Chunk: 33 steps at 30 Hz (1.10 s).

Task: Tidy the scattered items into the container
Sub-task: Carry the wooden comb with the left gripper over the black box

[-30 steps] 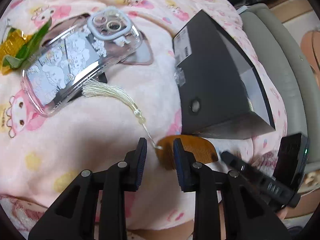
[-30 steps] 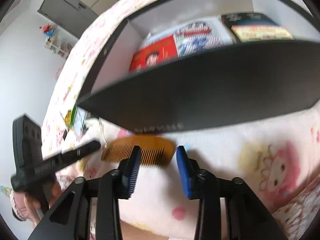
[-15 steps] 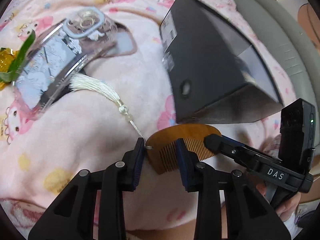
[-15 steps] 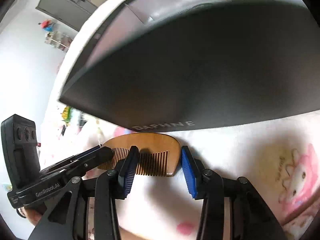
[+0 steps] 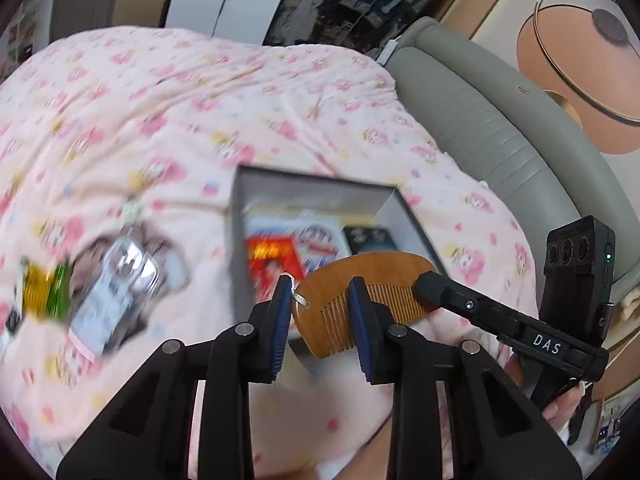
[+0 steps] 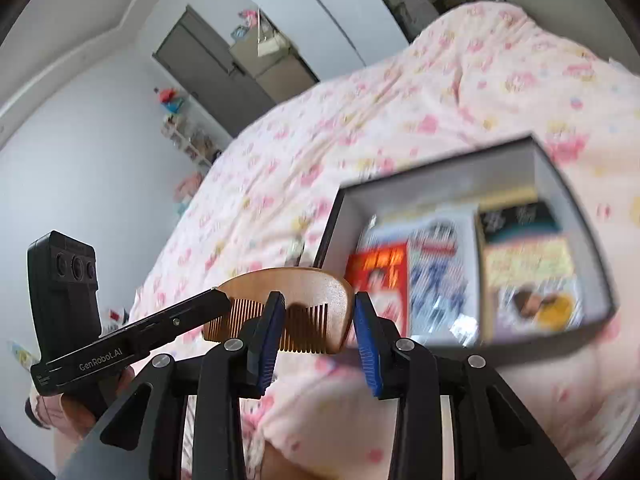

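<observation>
A wooden comb [image 5: 360, 296] is lifted off the pink bedspread and held between both grippers. My left gripper [image 5: 322, 320] is shut on its left end, where a cord is tied. My right gripper [image 6: 318, 316] is shut on its right end; the comb [image 6: 288, 292] shows between its blue pads. The open dark box [image 5: 240, 216] lies just beyond the comb, with booklets and packets inside; it also shows in the right wrist view [image 6: 576, 208]. Each gripper's fingers appear in the other's view.
A clear phone case [image 5: 116, 296] and a green and gold wrapper [image 5: 44, 292] lie on the bedspread left of the box, blurred. A grey padded headboard [image 5: 500, 136] runs along the right side of the bed. A grey door [image 6: 212, 68] stands far off.
Both grippers closed on the comb and lifted it off the bedspread. The views tilted up, so the box's open inside now shows beyond the comb.
</observation>
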### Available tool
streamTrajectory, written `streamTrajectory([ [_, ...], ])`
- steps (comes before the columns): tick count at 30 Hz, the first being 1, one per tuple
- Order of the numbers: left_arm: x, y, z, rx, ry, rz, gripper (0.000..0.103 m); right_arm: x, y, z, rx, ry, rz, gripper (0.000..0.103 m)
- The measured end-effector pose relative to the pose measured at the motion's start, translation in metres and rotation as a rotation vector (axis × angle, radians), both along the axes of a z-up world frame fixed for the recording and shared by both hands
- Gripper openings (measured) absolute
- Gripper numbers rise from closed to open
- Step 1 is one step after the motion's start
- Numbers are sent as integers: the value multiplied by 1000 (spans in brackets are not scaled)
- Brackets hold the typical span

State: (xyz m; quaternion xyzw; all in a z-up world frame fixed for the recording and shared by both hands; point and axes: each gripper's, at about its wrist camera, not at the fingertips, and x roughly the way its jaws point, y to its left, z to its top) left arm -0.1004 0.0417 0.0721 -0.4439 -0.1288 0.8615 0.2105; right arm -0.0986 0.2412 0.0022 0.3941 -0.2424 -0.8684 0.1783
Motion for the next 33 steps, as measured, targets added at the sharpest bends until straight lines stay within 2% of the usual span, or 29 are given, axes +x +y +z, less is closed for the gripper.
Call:
streamTrajectory([
  [3, -31, 25, 5, 6, 12, -17, 29, -22, 33, 18, 27, 22, -23, 32],
  [6, -65, 45, -7, 17, -16, -16, 29, -63, 46, 15, 57, 2, -36, 32],
  [7, -74, 50, -12, 19, -32, -15, 29, -64, 53, 16, 60, -8, -38, 32],
  [9, -96, 58, -32, 19, -77, -8, 29, -82, 61, 3, 67, -42, -38, 32],
  [10, -104, 62, -41, 14, -100, -7, 29, -79, 75, 0, 65, -55, -40, 32],
  [16, -138, 87, -94, -97, -209, -5, 30, -113, 86, -57, 56, -181, -30, 32],
  [19, -145, 97, -113, -163, -245, 10, 30, -120, 87, -75, 52, -237, -22, 32],
  [21, -148, 103, -126, -238, -279, 30, 30, -123, 83, -86, 57, -280, -1, 32],
  [25, -146, 106, -140, -285, -318, 54, 30, -121, 72, -100, 64, -369, 42, 32],
  [29, -129, 104, -126, -266, -262, 52, 31, -107, 87, -80, 111, -308, -40, 32],
  [33, -109, 121, -121, -290, -241, -62, 31, -91, 104, -68, 124, -283, -96, 32],
])
